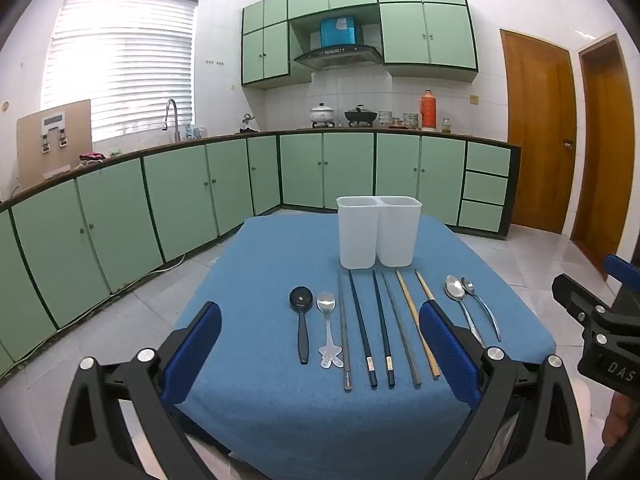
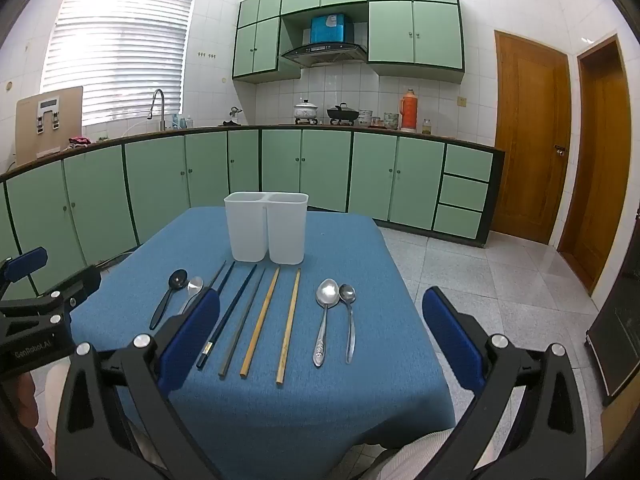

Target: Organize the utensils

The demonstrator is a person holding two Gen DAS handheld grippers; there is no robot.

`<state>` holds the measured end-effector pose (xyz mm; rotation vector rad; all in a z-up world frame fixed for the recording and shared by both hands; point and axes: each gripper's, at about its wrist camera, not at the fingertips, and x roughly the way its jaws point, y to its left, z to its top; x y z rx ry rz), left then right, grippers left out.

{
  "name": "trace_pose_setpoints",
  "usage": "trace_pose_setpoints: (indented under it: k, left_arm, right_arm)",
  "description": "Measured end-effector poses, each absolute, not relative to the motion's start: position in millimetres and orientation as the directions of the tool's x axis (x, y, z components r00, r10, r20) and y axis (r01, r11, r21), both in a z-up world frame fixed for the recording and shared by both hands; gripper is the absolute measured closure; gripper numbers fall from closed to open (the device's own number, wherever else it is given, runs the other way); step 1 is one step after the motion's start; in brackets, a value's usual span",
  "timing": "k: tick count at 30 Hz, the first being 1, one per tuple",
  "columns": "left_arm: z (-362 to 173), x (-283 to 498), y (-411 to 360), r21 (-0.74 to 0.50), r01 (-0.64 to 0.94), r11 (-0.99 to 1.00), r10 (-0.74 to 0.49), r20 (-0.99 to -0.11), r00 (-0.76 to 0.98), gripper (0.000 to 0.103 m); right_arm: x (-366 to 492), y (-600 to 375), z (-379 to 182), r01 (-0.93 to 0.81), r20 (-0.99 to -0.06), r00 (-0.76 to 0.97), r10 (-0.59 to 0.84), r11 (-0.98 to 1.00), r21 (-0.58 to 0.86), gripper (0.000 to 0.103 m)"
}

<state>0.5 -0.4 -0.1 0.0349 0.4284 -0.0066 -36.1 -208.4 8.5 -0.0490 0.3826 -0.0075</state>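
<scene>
Both the left gripper (image 1: 320, 354) and right gripper (image 2: 322, 342) are wide and empty above the table's (image 1: 256, 264) near edge; the utensils (image 2: 292, 320) lie before the white holder (image 2: 266, 232)

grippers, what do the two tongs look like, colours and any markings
Both the left tongs and the right tongs are black angular frames with round silver bolts and flat blue pads lining each finger. White lettering marks their black bodies: partly visible text on the left, "DAS" on the right.
</scene>
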Motion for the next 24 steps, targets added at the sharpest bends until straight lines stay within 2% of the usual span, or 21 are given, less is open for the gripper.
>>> trace_pose_setpoints:
  k: [24]
  left_arm:
    - [0.5, -0.8, 2.3, 0.035, 0.006, 0.999, 0.008, -0.402, 0.916, 0.006]
  right_arm:
    - [-33.8, -206.4, 7.3, -0.002, -0.375, 0.927, -0.016, 0.999, -0.048, 0.005]
